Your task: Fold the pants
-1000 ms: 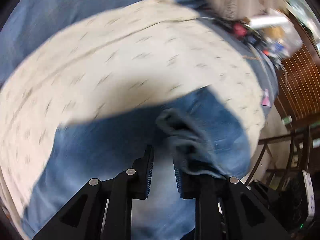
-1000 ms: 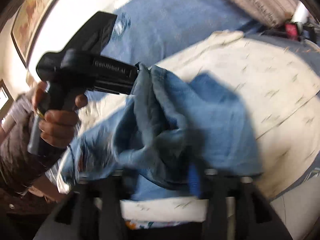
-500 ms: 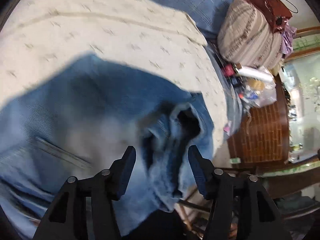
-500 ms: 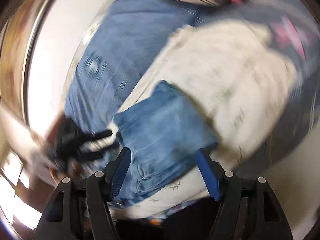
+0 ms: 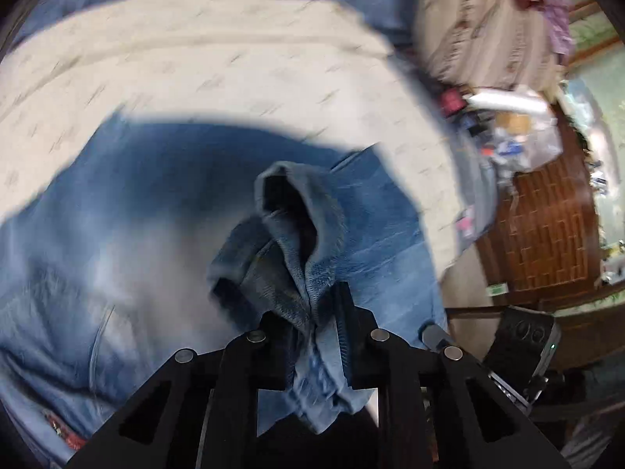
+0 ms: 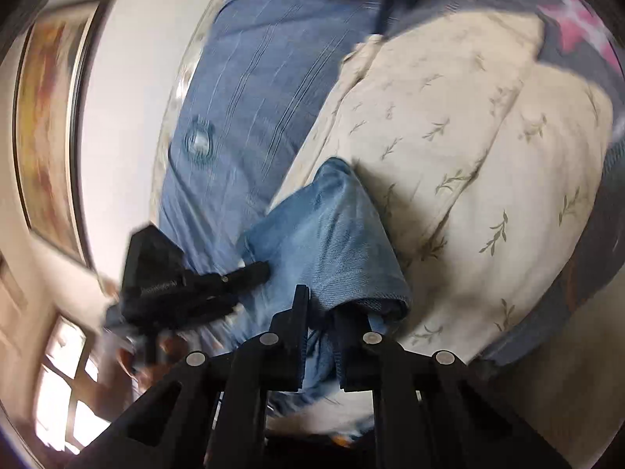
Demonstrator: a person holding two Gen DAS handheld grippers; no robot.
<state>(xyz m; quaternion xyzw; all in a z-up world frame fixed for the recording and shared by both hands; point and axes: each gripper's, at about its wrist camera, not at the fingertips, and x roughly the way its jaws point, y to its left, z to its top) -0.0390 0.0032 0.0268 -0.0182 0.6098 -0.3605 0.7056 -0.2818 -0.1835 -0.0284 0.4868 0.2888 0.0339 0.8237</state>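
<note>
Blue denim pants [image 5: 129,234] lie folded over on a cream leaf-print bedspread [image 5: 218,62]. My left gripper [image 5: 312,312] is shut on a bunched hem of the pants [image 5: 300,242], which stands up between the fingers. In the right wrist view my right gripper [image 6: 318,312] is shut on the folded edge of the pants [image 6: 332,242] near the bed's edge. The left gripper [image 6: 250,271] also shows there, to the left, its tip on the denim.
A blue bed sheet [image 6: 250,90] lies beyond the cream bedspread [image 6: 488,164]. A striped bundle [image 5: 480,27], bedside clutter [image 5: 511,129] and a wooden cabinet [image 5: 547,226] stand to the right. A framed picture [image 6: 47,133] hangs on the wall.
Both grippers, open half a second ago, have closed on the pants. The left one now pinches the bunched hem, the right one the folded edge.
</note>
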